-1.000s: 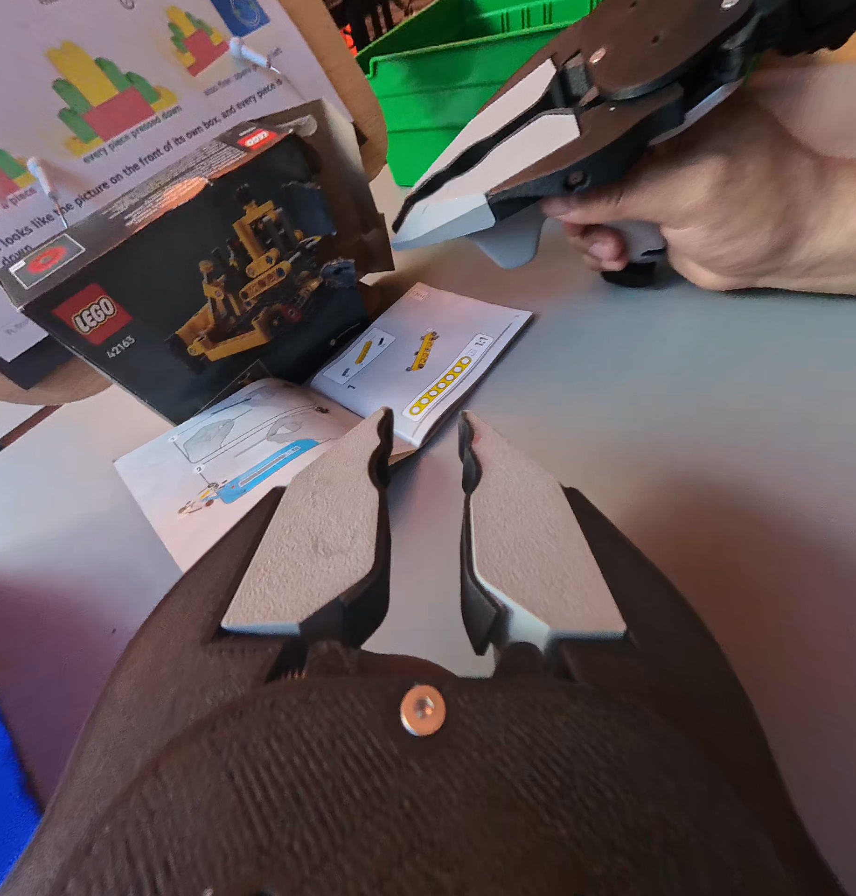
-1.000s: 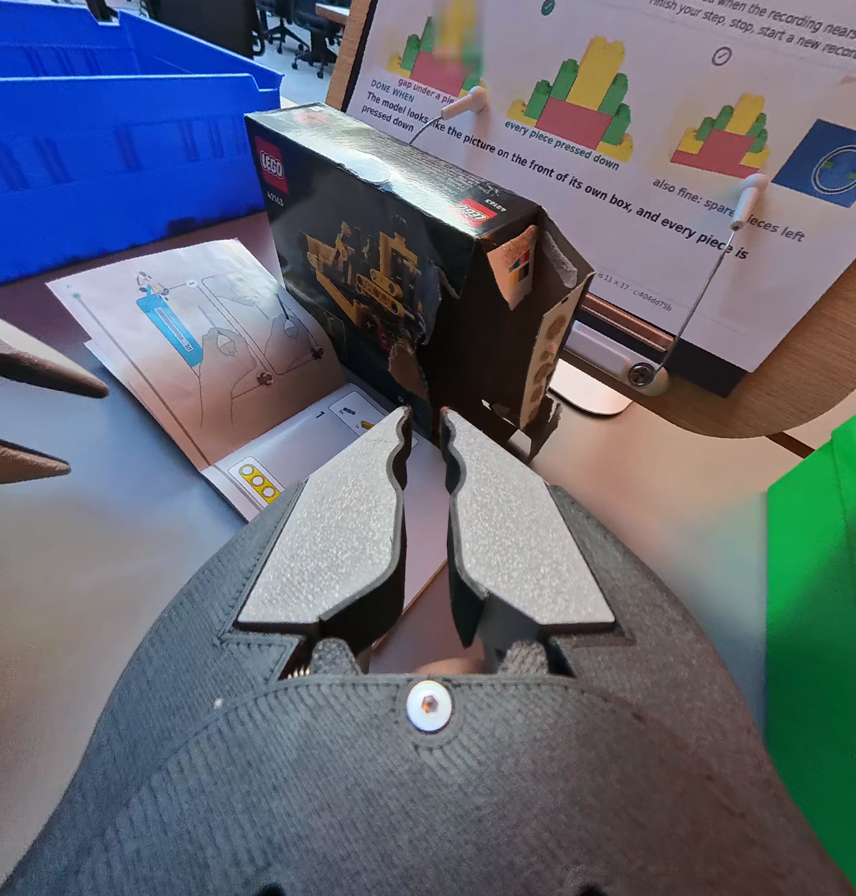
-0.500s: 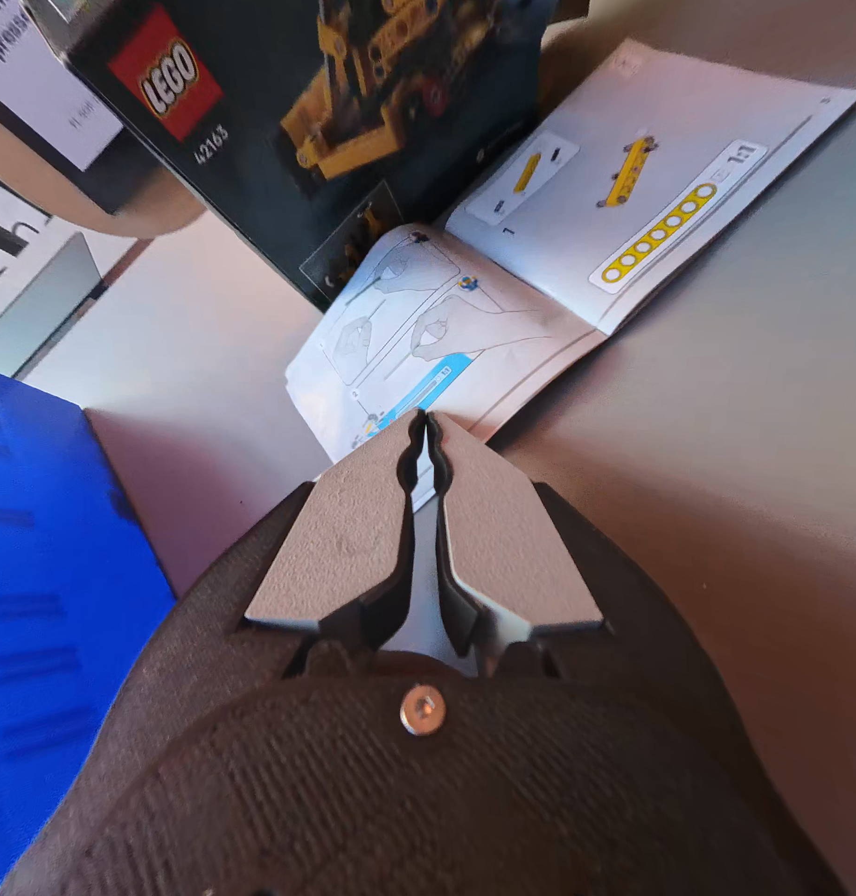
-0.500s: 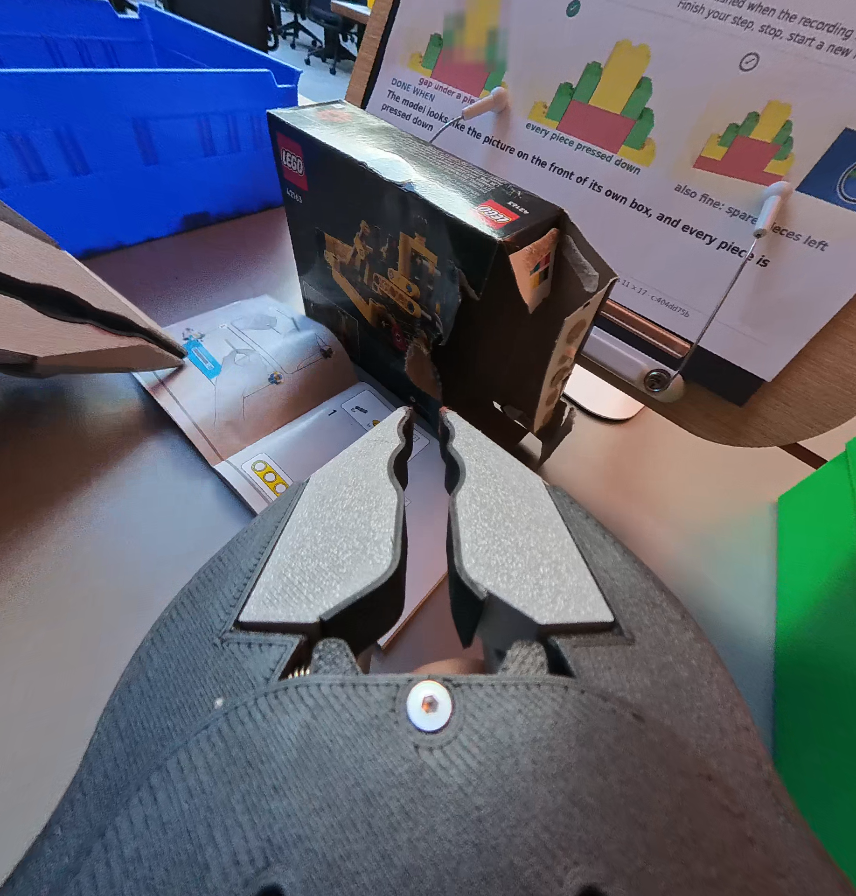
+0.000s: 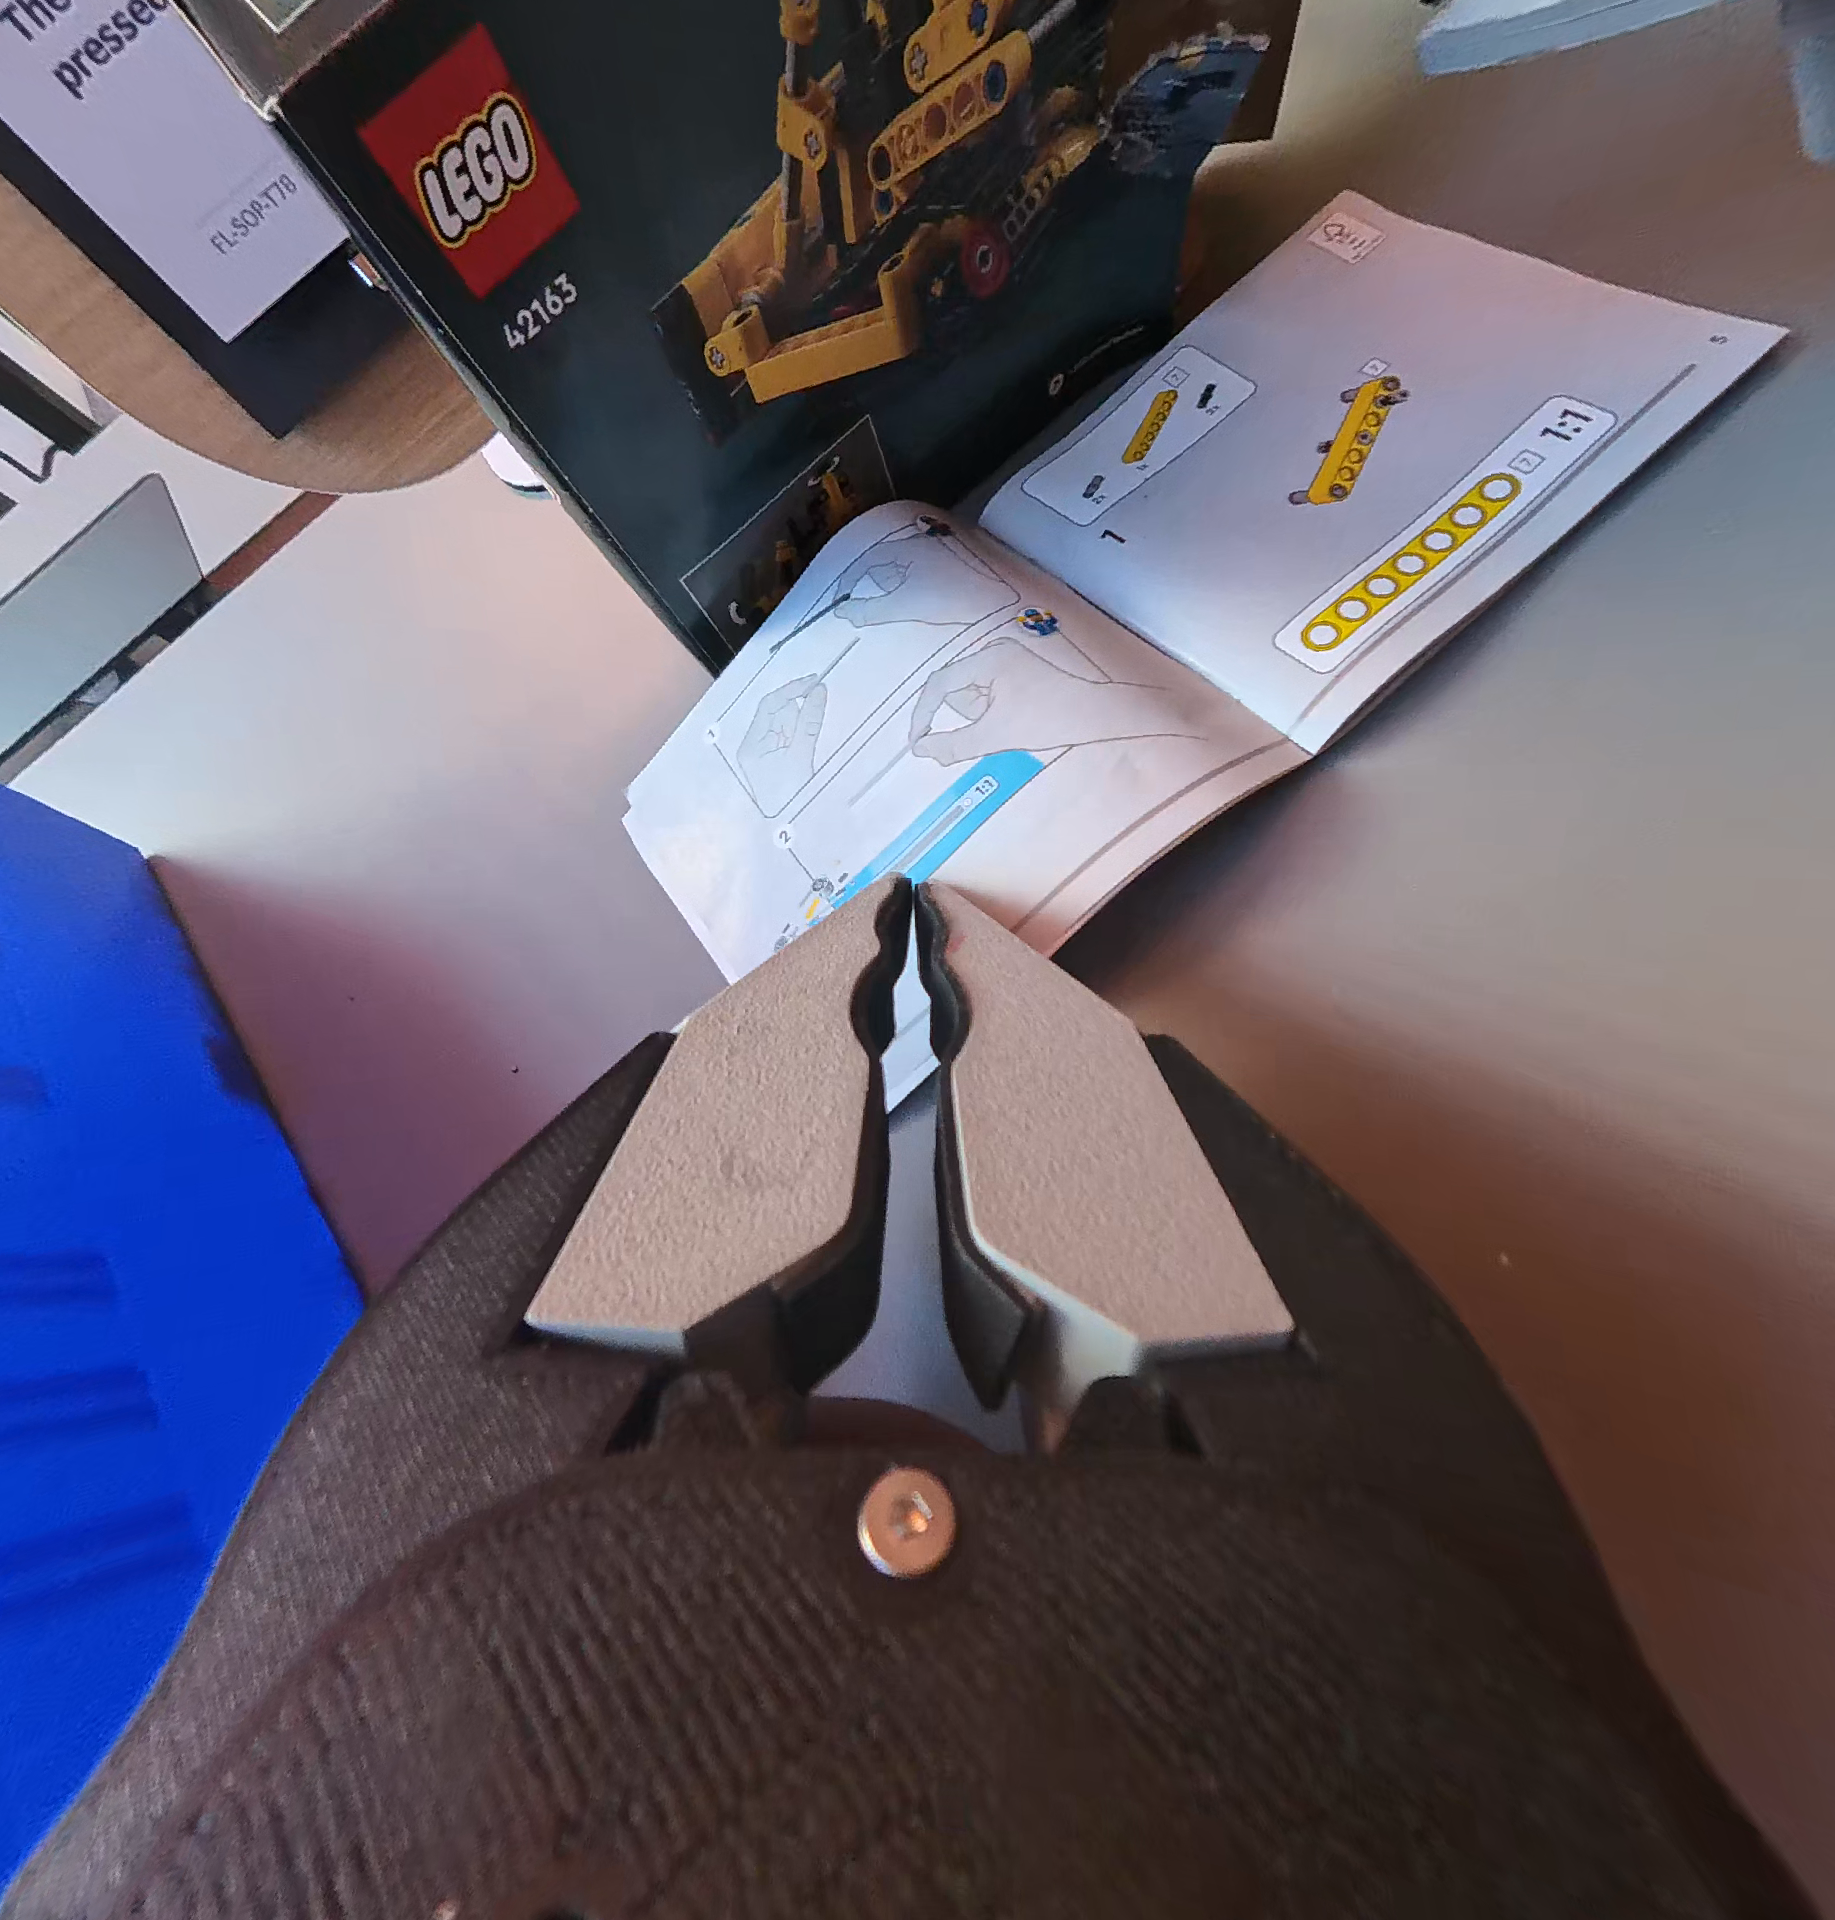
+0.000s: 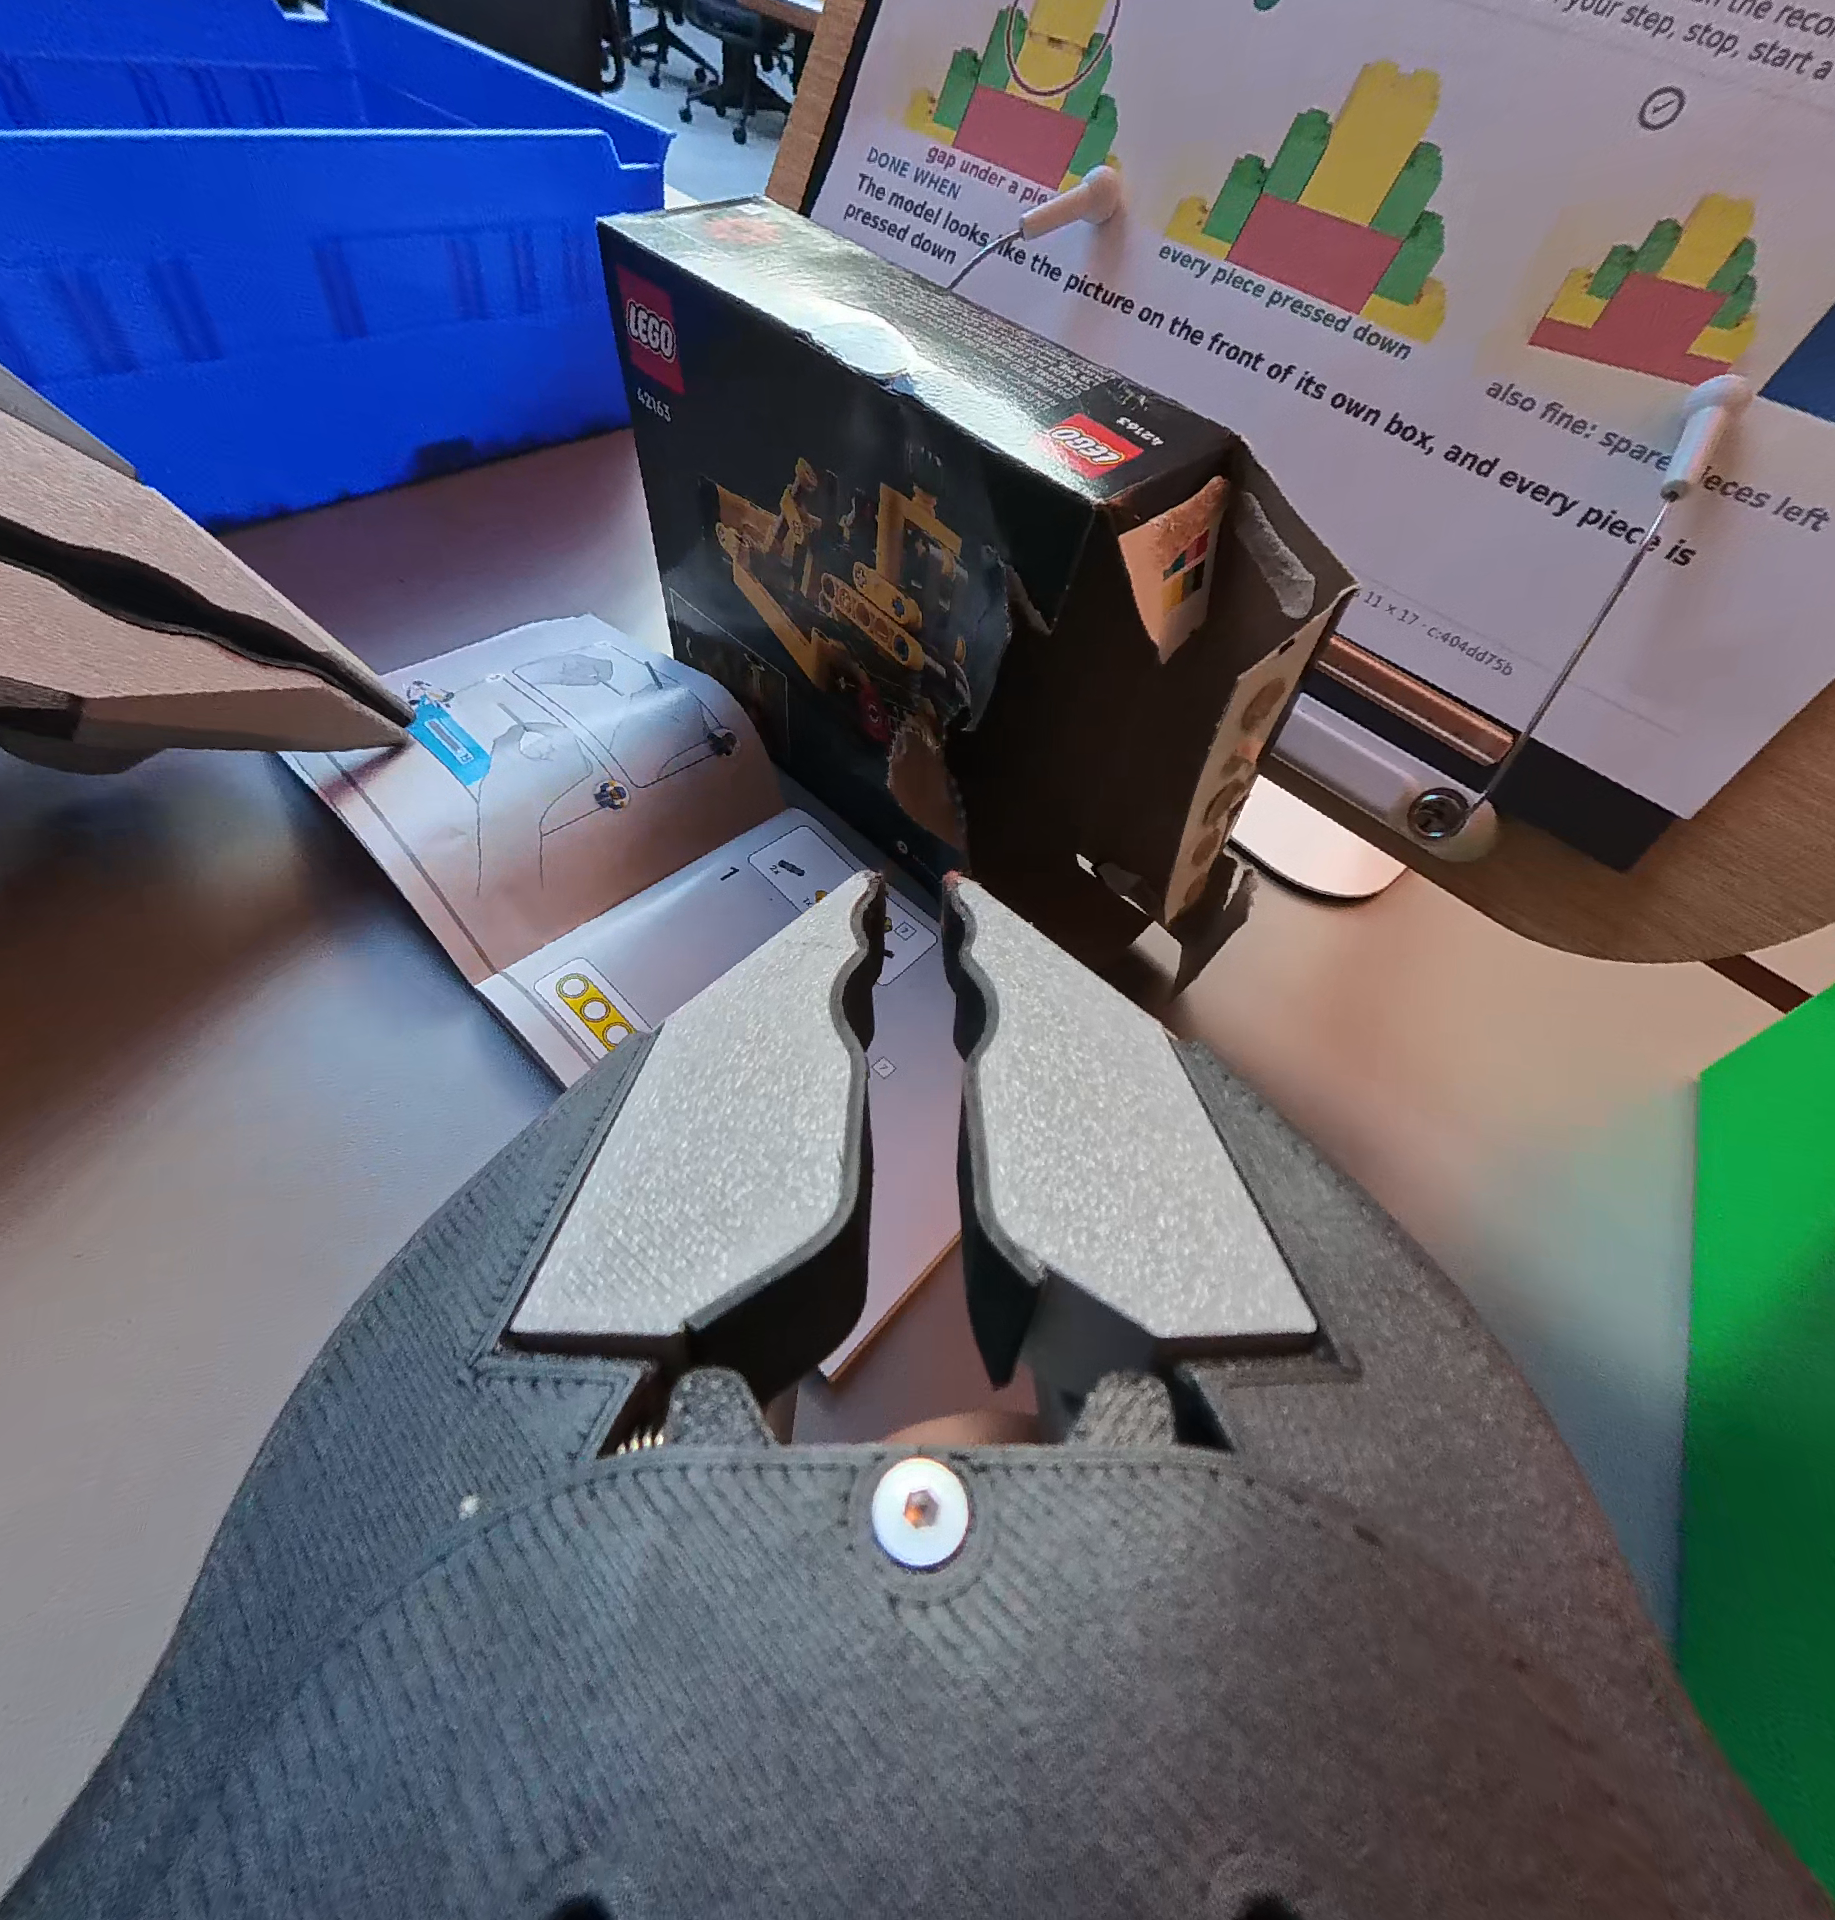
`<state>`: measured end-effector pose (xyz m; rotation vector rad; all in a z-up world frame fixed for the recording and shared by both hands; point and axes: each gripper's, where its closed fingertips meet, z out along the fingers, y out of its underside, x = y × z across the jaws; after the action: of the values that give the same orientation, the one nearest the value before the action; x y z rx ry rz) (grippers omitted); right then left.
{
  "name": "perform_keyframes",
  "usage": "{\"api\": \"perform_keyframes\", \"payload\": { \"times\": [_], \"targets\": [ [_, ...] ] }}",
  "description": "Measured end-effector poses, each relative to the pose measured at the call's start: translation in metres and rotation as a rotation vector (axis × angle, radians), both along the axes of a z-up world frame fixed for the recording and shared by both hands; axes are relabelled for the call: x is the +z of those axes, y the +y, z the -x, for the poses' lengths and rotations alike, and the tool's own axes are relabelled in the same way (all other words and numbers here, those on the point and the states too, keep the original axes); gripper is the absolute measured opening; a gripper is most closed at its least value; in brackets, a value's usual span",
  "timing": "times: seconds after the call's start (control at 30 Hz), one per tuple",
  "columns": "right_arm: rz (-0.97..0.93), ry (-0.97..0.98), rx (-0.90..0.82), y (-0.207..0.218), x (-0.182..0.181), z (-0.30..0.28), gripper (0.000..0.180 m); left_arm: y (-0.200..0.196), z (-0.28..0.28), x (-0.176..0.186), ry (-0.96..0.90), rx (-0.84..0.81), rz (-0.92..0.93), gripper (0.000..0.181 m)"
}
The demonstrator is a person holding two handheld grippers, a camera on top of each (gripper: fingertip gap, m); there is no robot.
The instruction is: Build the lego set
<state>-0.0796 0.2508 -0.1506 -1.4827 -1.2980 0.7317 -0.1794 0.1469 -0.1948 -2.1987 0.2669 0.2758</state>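
The booklet (image 5: 1152, 623) lies open on the worktop (image 5: 1515, 987), its far edge just beside the foot of the box (image 5: 788, 208). The box stands upright behind it. Behind the box stands a board (image 6: 1412, 260) with a sheet clipped on. A bin (image 6: 269, 260) sits at the far left, and another bin (image 6: 1796, 1351) at the near right. The left gripper (image 5: 913, 894) is over the booklet's near left page, tips at the page; in the right wrist view it (image 6: 393, 717) enters from the left. The right gripper (image 6: 911, 883) hovers over the booklet's right page, near the box's right end.
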Motion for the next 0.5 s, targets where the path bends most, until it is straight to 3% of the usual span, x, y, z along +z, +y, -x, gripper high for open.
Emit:
{"api": "perform_keyframes", "payload": {
  "times": [0.5],
  "targets": [
    [-0.003,-0.011,0.006,-0.0012,-0.0015,0.0009,0.008,-0.0003,0.0006,0.0073,0.007,0.003,-0.046,0.007]
  ]
}}
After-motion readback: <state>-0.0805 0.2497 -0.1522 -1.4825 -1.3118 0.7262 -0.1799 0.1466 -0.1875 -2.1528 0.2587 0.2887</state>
